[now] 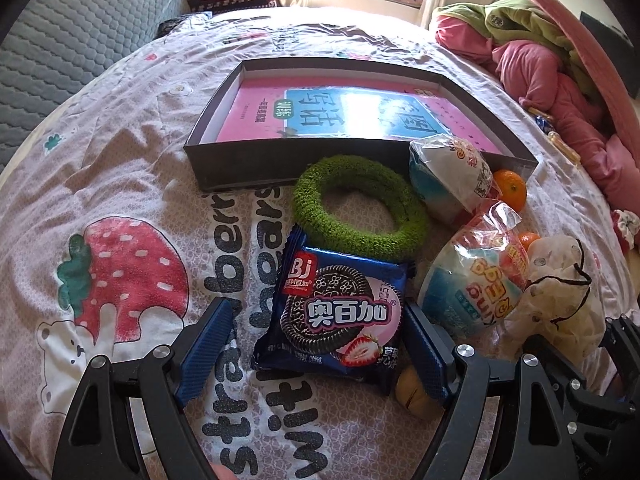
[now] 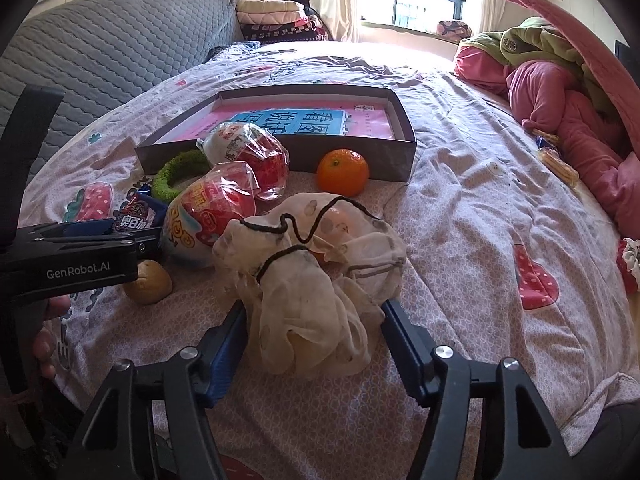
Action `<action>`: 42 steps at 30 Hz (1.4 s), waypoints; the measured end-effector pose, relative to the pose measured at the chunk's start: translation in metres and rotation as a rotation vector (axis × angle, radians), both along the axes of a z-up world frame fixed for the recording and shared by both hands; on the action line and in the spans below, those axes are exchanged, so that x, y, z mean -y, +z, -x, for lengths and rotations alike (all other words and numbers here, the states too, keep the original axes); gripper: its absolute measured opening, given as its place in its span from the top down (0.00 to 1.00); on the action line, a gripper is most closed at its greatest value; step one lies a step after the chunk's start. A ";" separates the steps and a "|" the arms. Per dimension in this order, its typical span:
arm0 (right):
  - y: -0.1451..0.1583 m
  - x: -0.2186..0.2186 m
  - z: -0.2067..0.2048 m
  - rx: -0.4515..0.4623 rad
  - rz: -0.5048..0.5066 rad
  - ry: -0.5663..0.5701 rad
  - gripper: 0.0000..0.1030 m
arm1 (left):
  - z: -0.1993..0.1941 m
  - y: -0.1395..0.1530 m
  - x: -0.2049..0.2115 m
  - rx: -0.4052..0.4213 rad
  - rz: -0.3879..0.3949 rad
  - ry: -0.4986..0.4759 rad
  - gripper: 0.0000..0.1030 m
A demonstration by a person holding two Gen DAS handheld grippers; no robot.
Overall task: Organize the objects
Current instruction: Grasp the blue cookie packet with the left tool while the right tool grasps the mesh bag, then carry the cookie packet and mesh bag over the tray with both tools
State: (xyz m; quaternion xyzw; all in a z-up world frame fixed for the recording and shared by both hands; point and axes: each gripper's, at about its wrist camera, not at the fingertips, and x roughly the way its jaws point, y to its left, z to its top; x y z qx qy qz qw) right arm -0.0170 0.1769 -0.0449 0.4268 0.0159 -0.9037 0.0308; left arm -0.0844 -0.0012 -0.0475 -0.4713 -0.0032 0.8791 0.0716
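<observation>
My left gripper (image 1: 316, 344) is open, its blue fingers on either side of a blue cookie packet (image 1: 336, 316) lying on the bed. My right gripper (image 2: 314, 340) is open around a crumpled cream cloth pouch (image 2: 308, 280) with a black cord. A dark shallow box (image 1: 360, 120) holding a pink book lies beyond; it also shows in the right wrist view (image 2: 352, 156). A green fuzzy ring (image 1: 360, 204), two wrapped snack cups (image 1: 476, 280) (image 1: 448, 176), an orange (image 2: 343, 172) and a small yellowish fruit (image 2: 148, 282) lie between.
The bedsheet (image 2: 480, 220) has strawberry prints. A pile of pink and green clothes (image 2: 560, 100) lies at the right edge. A grey quilted headboard (image 2: 100, 52) is at the left. Folded blankets (image 2: 276, 16) are stacked by the window.
</observation>
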 end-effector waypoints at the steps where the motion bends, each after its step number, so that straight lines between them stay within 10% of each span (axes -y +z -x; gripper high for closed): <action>1: 0.000 0.000 0.000 -0.002 0.000 0.001 0.45 | 0.001 0.000 0.001 -0.001 0.002 0.000 0.18; 13: 0.011 -0.007 -0.003 -0.063 0.045 0.000 0.77 | 0.003 0.003 0.002 -0.002 -0.042 -0.035 0.43; 42: 0.058 -0.026 -0.005 -0.203 0.114 -0.013 0.79 | -0.021 0.068 0.011 -0.080 -0.097 -0.036 0.45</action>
